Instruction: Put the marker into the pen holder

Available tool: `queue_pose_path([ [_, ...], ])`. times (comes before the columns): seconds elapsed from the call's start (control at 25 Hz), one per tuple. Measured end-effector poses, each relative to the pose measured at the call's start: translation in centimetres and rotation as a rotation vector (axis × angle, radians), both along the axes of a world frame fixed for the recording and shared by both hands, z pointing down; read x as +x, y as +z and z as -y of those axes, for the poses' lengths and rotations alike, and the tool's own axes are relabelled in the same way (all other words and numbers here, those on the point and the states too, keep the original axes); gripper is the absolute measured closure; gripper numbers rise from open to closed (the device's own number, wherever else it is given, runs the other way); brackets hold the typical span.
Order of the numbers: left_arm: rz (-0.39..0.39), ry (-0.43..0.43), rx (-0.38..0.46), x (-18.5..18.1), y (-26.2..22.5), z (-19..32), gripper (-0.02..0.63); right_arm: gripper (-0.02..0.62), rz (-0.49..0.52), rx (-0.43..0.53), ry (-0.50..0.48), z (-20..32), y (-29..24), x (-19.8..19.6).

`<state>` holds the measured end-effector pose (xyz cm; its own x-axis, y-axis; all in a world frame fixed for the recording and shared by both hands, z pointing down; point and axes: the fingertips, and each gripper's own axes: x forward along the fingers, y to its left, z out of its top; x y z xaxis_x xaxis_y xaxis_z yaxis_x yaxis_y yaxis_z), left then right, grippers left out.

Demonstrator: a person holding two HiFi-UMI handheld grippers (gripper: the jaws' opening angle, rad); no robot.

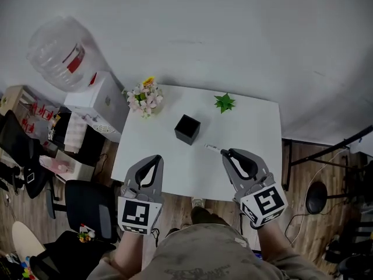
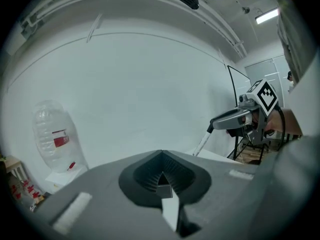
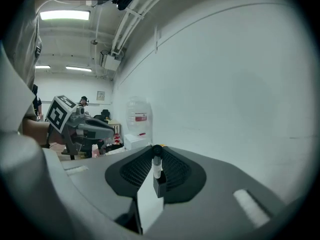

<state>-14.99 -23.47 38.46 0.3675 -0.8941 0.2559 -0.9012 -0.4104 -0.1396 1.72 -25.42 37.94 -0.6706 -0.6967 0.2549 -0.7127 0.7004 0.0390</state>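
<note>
The right gripper (image 1: 226, 153) is clenched on the marker (image 1: 212, 148). In the right gripper view the white barrel with its dark end stands pressed between the two closed jaws. In the head view the marker sticks out from the jaw tips toward the black pen holder (image 1: 187, 129). Its free end is near the holder but not touching it, and it is not above the opening. The pen holder is a small square box. It stands upright about in the middle of the white table (image 1: 250, 133), a little closer to the back edge than to the front edge. All around the holder the table surface is bare. The flowers (image 1: 144, 97) are at the back left corner and the small green plant (image 1: 224, 102) is near the back edge, both well apart from the holder. The left gripper (image 1: 154, 158) hangs over the front left part of the table, near its left edge. Its jaws are pressed together with nothing between them, and it is apart from the holder and from the marker. Left of the table stand a large water bottle (image 1: 58, 54) and a black chair (image 1: 87, 206). The right edge of the table has open floor next to it.
</note>
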Motion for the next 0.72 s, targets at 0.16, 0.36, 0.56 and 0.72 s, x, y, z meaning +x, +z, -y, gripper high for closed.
queue_pose_path([
  [0.16, 0.023, 0.001, -0.022, 1.1, 0.7, 4.2, 0.604, 0.502, -0.008, -0.036, -0.058, 4.2, 1.4, -0.4],
  [0.36, 0.052, -0.023, -0.054, 1.1, 1.7, 7.4, 0.604, 0.502, -0.014, -0.067, -0.103, 7.7, 3.0, -1.0],
  [0.56, 0.081, -0.017, -0.085, 1.3, 2.2, 8.5, 0.604, 0.502, -0.009, -0.09, -0.111, 9.3, 3.5, -1.1],
  [0.72, 0.092, -0.013, -0.093, 1.3, 2.4, 9.7, 0.604, 0.502, -0.02, -0.107, -0.115, 10.2, 3.9, -1.3],
])
